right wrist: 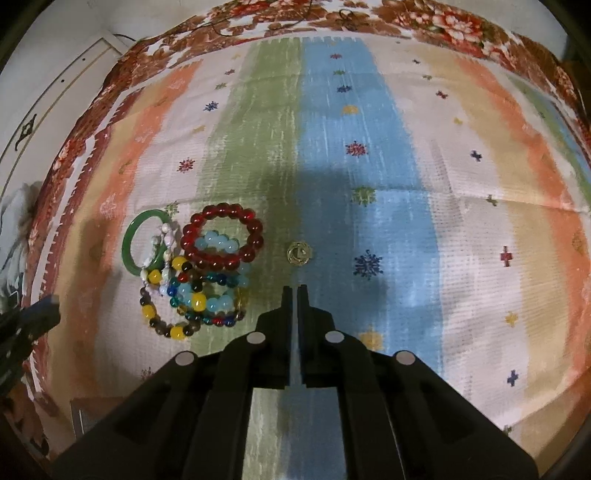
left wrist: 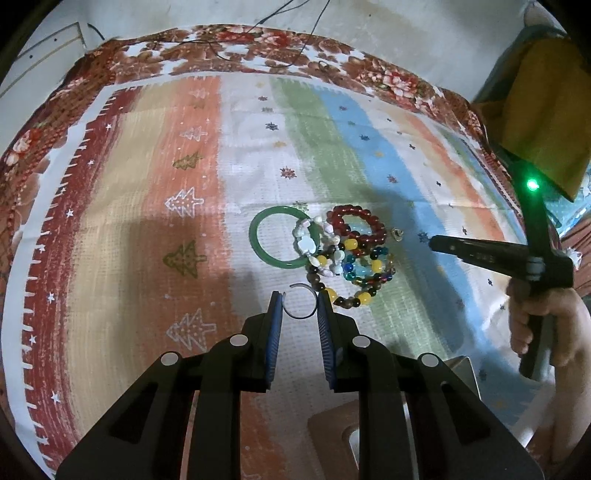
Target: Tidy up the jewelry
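The left tool (left wrist: 299,301) is pinching a thin, open-ended silver wire bangle (left wrist: 300,300) by its sides, lifted just near of the bracelet heap (left wrist: 343,251) on the striped cloth (left wrist: 147,184); it looks light, springy, slippery. The right tool (right wrist: 295,291) is hovering clenched, empty

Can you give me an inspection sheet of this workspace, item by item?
Surface: striped tablecloth with star and tree prints, over a floral cloth.
Job's things: green bangle, red bead bracelet and mixed bead bracelets piled together; small gold ornament apart; thin open ring.
Clutter: yellow cloth at the edge.
Grippers: left gripper shut on the thin open ring; right gripper shut, holding nothing.
Cables: thin black wires at the far edge.
Surroundings: pale wall or floor.
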`<state>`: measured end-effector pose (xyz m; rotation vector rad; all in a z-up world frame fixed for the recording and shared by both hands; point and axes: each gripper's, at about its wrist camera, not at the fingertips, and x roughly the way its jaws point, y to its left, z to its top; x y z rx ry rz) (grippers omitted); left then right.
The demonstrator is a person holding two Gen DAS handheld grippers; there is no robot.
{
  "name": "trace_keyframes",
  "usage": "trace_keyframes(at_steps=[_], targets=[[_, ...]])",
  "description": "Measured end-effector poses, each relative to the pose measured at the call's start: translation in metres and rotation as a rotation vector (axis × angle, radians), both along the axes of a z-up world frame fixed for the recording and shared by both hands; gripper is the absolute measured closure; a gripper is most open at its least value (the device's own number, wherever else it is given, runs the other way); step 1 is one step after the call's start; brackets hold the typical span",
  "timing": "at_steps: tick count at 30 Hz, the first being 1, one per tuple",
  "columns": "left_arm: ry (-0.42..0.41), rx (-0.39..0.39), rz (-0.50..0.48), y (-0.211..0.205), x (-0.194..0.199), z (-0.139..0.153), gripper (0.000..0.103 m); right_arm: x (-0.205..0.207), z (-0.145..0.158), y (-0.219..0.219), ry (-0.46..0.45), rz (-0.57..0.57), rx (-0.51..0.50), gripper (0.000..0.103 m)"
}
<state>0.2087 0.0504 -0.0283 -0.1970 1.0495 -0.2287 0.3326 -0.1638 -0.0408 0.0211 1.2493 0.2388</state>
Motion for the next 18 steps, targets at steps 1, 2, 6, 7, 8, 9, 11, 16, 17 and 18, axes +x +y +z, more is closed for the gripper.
trace_keyframes(at_steps=[1,2,6,7,8,9,11,16,17,18], targets=[[0.003,-0.003,-0.002,0.001,0.001,-0.001,0.084,0.005,-0.003,0.002,-0.002,-0.001,-0.012,0.090],[0.007,-0.005,-0.003,0.002,0.002,-0.003,0.084,0.007,-0.004,0.003,-0.006,-0.002,-0.015,0.082],[0.020,-0.007,0.006,0.008,0.007,-0.008,0.084,0.021,-0.010,0.007,-0.015,-0.013,-0.015,0.065],[0.022,-0.008,0.008,0.009,0.009,-0.009,0.084,0.022,-0.011,0.007,-0.021,-0.017,-0.021,0.054],[0.023,-0.010,0.008,0.010,0.009,-0.009,0.084,0.025,-0.013,0.008,-0.028,-0.019,-0.029,0.045],[0.024,-0.011,0.008,0.010,0.010,-0.010,0.084,0.027,-0.015,0.008,-0.032,-0.020,-0.031,0.044],[0.023,-0.012,0.005,0.011,0.010,-0.009,0.084,0.030,-0.021,0.009,-0.021,-0.017,-0.037,0.044],[0.018,-0.010,-0.005,0.008,0.012,-0.008,0.084,0.034,-0.034,0.010,-0.011,-0.018,-0.050,0.044],[0.018,-0.009,-0.006,0.008,0.012,-0.008,0.084,0.034,-0.036,0.010,-0.011,-0.020,-0.043,0.044],[0.019,-0.008,-0.009,0.007,0.012,-0.009,0.084,0.035,-0.038,0.009,-0.007,-0.027,-0.041,0.044]])
